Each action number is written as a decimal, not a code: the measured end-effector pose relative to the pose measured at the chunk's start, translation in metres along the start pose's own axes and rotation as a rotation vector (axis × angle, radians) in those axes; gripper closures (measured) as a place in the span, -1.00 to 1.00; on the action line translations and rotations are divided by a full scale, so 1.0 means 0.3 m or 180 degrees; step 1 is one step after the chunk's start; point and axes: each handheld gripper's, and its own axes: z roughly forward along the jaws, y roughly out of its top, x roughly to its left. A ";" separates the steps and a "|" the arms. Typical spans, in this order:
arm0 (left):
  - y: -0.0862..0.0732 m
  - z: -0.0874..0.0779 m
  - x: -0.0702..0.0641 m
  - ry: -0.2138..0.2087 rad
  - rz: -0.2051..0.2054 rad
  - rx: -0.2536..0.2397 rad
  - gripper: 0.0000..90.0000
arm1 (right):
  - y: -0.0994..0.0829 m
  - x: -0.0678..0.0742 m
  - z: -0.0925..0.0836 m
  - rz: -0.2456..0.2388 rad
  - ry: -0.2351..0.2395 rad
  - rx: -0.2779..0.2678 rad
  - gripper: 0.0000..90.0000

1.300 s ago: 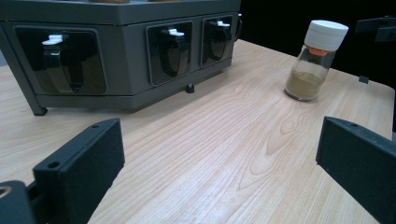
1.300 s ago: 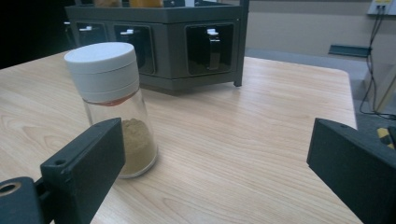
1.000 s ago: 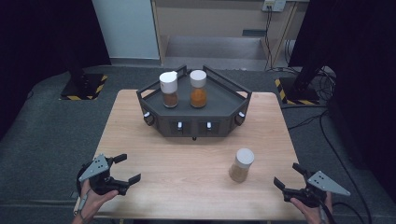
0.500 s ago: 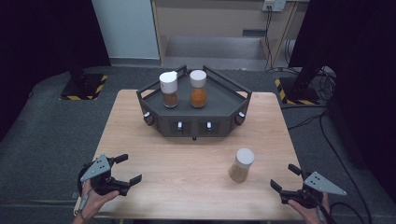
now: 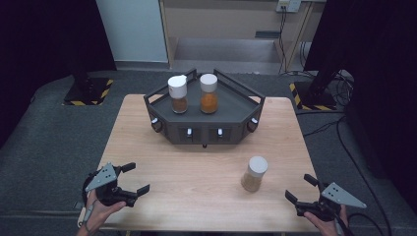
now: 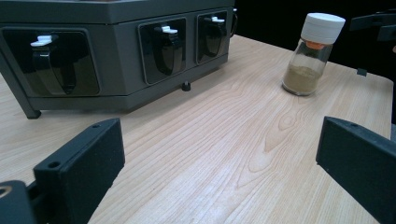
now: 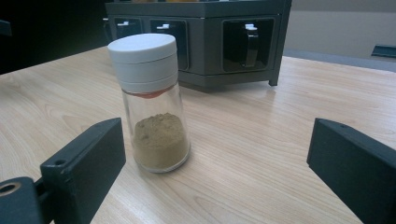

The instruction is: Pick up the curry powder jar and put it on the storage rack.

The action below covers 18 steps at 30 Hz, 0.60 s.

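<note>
The right tool [image 5: 300,189] hovers at the near right corner of the table [image 5: 162,162], jaws spread wide apart and holding nothing. Just beyond it stands the spice jar [image 5: 254,173], upright on the wood, white cap on, tan powder filling only its bottom part. In the right gripper view the jar [image 7: 152,102] sits left of centre, nearer the left jaw than the right, touching neither; a thin red band under the cap is partly tucked away behind the cap's rim.

Over on the near left, the left tool [image 5: 134,178] is also apart and empty, held in a hand [image 5: 98,211] cut off by the bottom edge. From the left gripper view the jar [image 6: 312,53] is well away at the far right, and a dark piece of the other tool pokes in at the upper right edge, too cropped to read.

At the back of the table sits the dark rack [image 5: 204,125], with two more jars on it: one brown-filled [image 5: 178,93], one orange-filled [image 5: 208,93]. In both gripper views the rack's top is cut off, so only its front windows with small white-tipped levers show; what they are is hard to make out.
</note>
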 end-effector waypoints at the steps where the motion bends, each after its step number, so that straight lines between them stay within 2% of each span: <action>1: 0.001 0.001 -0.001 0.0000 0.0002 0.0005 -0.99 | -0.001 0.000 -0.001 0.0004 -0.0003 -0.0001 -0.89; 7: 0.004 0.004 -0.006 -0.0013 0.0036 0.0021 -0.99 | -0.004 0.006 -0.012 -0.0003 -0.0019 -0.0042 -0.89; 18: 0.003 0.004 -0.005 -0.0011 0.0024 0.0015 -0.99 | -0.010 0.006 -0.019 0.0050 -0.0072 -0.0062 -0.89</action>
